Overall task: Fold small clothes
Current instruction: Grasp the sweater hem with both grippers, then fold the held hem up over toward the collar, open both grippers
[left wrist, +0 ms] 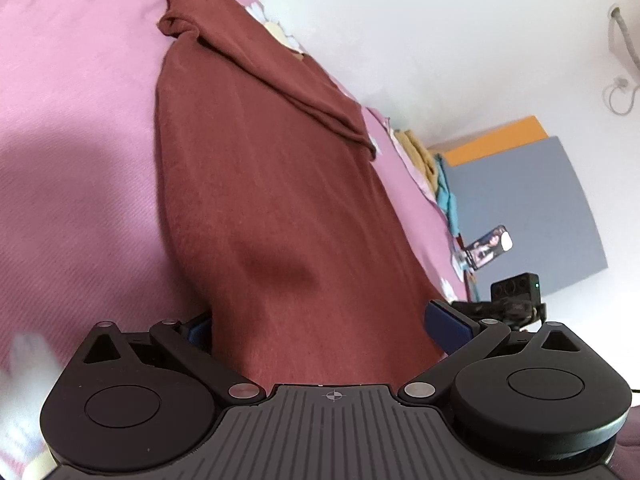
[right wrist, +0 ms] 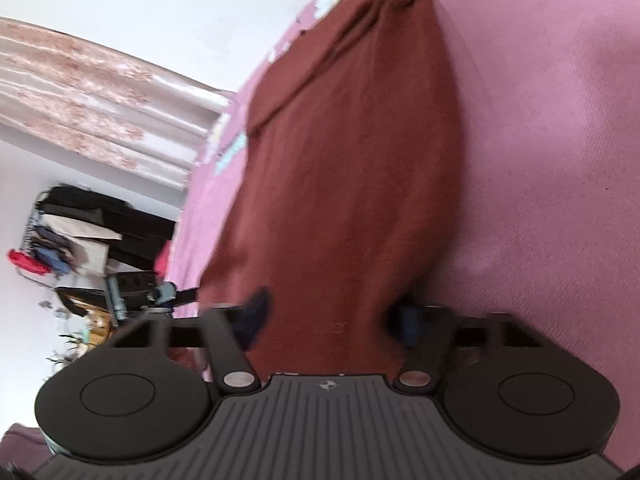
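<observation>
On the pink bedsheet (left wrist: 72,128) the maroon garment (left wrist: 256,184) was spread between wide-parted left gripper (left wrist: 320,328) and right gripper (right wrist: 332,316) fingers, neither visibly clamped; edges should be pinched evenly.

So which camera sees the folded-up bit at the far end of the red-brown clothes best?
The left wrist view. There the folded part of the red-brown garment is sharp, with its layered edges showing. In the right wrist view the same fold is blurred and partly cut off by the picture's top edge.
</observation>
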`<state>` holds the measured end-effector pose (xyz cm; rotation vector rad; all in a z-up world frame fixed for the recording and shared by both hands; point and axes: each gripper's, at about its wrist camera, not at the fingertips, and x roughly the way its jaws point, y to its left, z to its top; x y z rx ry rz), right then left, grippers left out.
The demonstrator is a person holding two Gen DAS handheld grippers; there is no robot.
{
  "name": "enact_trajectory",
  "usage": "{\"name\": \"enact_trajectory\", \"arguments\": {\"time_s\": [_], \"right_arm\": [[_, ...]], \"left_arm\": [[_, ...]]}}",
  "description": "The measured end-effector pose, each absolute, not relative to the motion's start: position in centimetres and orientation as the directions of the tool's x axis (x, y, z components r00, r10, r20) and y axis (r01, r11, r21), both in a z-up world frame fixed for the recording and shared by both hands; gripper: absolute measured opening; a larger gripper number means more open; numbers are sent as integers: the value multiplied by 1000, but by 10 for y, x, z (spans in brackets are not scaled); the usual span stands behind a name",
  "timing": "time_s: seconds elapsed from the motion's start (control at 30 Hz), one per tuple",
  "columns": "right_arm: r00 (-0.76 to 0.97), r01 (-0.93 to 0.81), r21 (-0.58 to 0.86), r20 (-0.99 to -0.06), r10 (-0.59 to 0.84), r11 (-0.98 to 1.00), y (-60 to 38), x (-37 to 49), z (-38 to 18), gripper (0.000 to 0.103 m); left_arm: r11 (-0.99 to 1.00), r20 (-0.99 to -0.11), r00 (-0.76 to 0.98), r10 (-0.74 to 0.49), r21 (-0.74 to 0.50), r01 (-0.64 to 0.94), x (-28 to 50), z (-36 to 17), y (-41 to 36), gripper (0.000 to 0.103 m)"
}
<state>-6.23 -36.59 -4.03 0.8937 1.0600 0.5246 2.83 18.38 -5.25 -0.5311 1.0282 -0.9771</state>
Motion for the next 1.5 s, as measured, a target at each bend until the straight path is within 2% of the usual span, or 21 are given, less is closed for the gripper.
{"name": "enact_trajectory", "arguments": {"time_s": [0.07,0.17,0.23,0.27,0.3,0.4,0.53,0.7,0.9,1.1,1.23,1.33,1.4,1.47,1.5], "right_arm": [[407,40,822,-532,743,567,-370,-66,-42,39],[386,22,819,-536,751,573,-370,-67,-43,38],[377,1,796,-561,737,605,-366,-64,-38,29],[377,-3,790,-567,732,613,-365,-61,-36,18],[378,-8,794,-560,737,607,-365,-58,-34,15],[416,-44,803,-526,742,594,-369,-53,-27,14],[478,-99,818,-460,748,566,-374,-35,-12,14],[544,-135,838,-384,747,529,-382,2,2,14],[598,-134,852,-338,727,507,-395,65,9,14],[634,-22,895,-333,698,446,-414,154,-7,14],[665,93,909,-361,654,407,-427,218,-31,15],[668,185,907,-398,629,378,-434,254,-53,24],[697,223,914,-393,600,339,-440,269,-67,42],[745,203,930,-349,568,306,-446,271,-73,53],[780,178,937,-321,537,302,-451,271,-73,64]], "left_arm": [[514,-483,187,-856,-749,419,26,-51,186,103],[547,-506,213,-836,-733,406,24,-51,189,103],[558,-513,222,-829,-732,392,27,-52,191,103],[562,-515,227,-826,-731,386,28,-52,190,102],[562,-513,231,-826,-732,385,30,-51,189,94],[560,-495,263,-828,-727,396,34,-45,182,80],[542,-450,304,-839,-729,418,45,-29,180,84],[544,-402,377,-834,-710,448,71,-2,174,83],[531,-357,420,-834,-723,442,119,13,171,81],[512,-350,412,-841,-760,399,196,18,157,79],[546,-382,449,-808,-772,326,260,12,147,79],[581,-434,470,-768,-781,228,302,2,143,82],[605,-466,494,-734,-778,166,323,-4,146,82],[601,-466,513,-721,-789,127,336,-7,155,84],[601,-462,536,-707,-791,112,340,-7,161,88]]}}
